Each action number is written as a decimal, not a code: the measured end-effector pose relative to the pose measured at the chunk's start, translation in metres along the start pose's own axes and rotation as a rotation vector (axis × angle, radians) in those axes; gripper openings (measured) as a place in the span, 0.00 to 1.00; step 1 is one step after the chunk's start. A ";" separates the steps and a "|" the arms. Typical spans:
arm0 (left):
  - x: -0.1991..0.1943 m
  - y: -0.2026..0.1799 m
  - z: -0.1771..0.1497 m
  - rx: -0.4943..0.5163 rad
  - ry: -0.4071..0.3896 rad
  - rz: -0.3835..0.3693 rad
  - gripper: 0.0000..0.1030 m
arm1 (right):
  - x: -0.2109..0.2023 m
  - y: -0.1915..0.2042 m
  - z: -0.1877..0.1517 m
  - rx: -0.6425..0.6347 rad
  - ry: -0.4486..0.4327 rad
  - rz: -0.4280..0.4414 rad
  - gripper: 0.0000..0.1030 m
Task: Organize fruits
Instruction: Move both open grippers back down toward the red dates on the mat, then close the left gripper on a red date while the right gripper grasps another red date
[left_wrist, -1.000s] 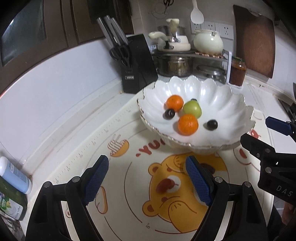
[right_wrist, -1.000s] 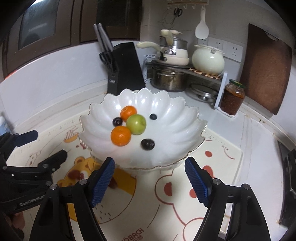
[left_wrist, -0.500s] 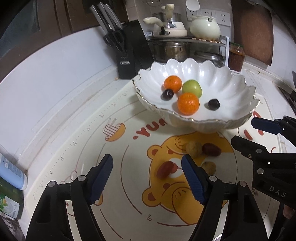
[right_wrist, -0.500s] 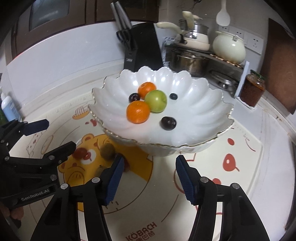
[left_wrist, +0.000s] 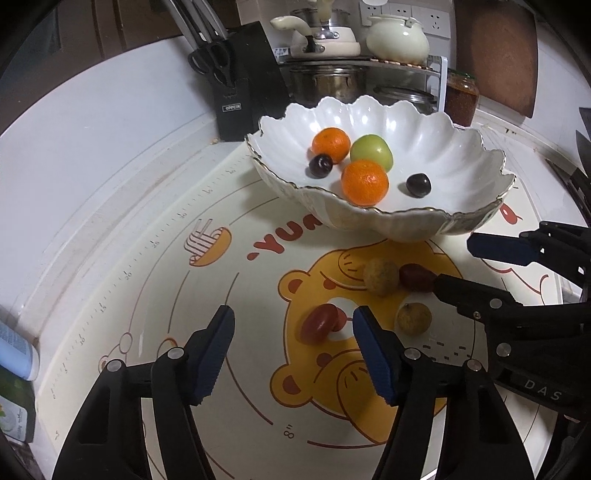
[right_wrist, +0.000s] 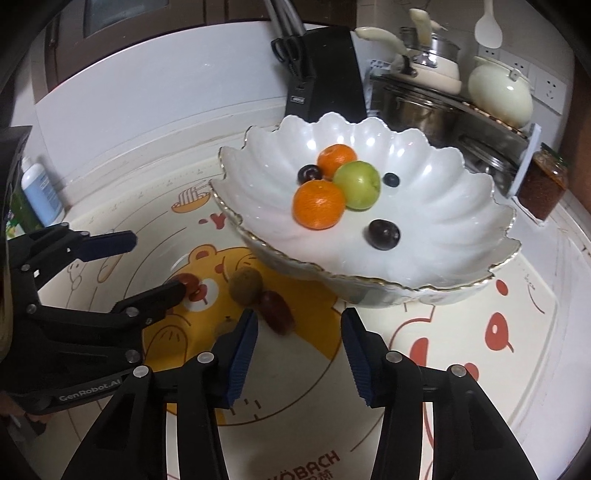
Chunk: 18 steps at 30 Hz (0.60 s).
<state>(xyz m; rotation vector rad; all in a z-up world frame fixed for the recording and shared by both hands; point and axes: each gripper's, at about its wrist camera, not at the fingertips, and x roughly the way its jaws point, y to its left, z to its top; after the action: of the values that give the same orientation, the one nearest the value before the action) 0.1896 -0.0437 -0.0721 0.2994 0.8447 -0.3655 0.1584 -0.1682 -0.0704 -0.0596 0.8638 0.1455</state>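
i'm holding the left gripper (left_wrist: 291, 332) with its blue pads spread wide and nothing between them, hovering low over the mat (left_wrist: 147, 288). a red oblong fruit (left_wrist: 319, 324) is lying just ahead of its right pad, on the bear print. the right gripper (right_wrist: 299, 328) is also standing apart and empty, with another red oblong fruit (right_wrist: 275, 311) lying just ahead of its left pad, blurred in the right wrist view. in the left view that second red fruit (left_wrist: 417, 277) is partly covered by the right gripper's black finger. a brown round fruit (left_wrist: 381, 277) is touching it on the mat, and a smaller brown fruit (left_wrist: 414, 318) is sitting near them, mostly hidden behind the pad in the right view. i can't tell what kind these brown ones are.

further out the white scalloped bowl (left_wrist: 443, 147) is sitting on the mat, holding two oranges (left_wrist: 365, 182), a green fruit (left_wrist: 371, 152) and two dark round fruits (left_wrist: 418, 184); a small dark berry (right_wrist: 390, 180) is showing only in the right view, hidden behind the green fruit in the left one. behind the bowl a black knife block (left_wrist: 243, 99) is standing, its handles cut off at the top edge. a jar (right_wrist: 543, 188) and a bottle (right_wrist: 38, 188) are sitting at the edges, distorted.
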 end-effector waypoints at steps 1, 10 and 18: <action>0.001 0.000 0.000 0.001 0.003 -0.005 0.62 | 0.001 0.001 0.000 -0.004 0.002 0.005 0.45; 0.013 0.000 -0.002 0.003 0.026 -0.026 0.58 | 0.010 0.003 0.003 -0.033 0.027 0.036 0.35; 0.024 0.000 -0.002 0.001 0.052 -0.053 0.44 | 0.024 0.004 0.003 -0.029 0.062 0.076 0.30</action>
<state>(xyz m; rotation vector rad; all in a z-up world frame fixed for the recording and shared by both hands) 0.2031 -0.0471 -0.0918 0.2886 0.9046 -0.4088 0.1760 -0.1615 -0.0866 -0.0588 0.9261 0.2281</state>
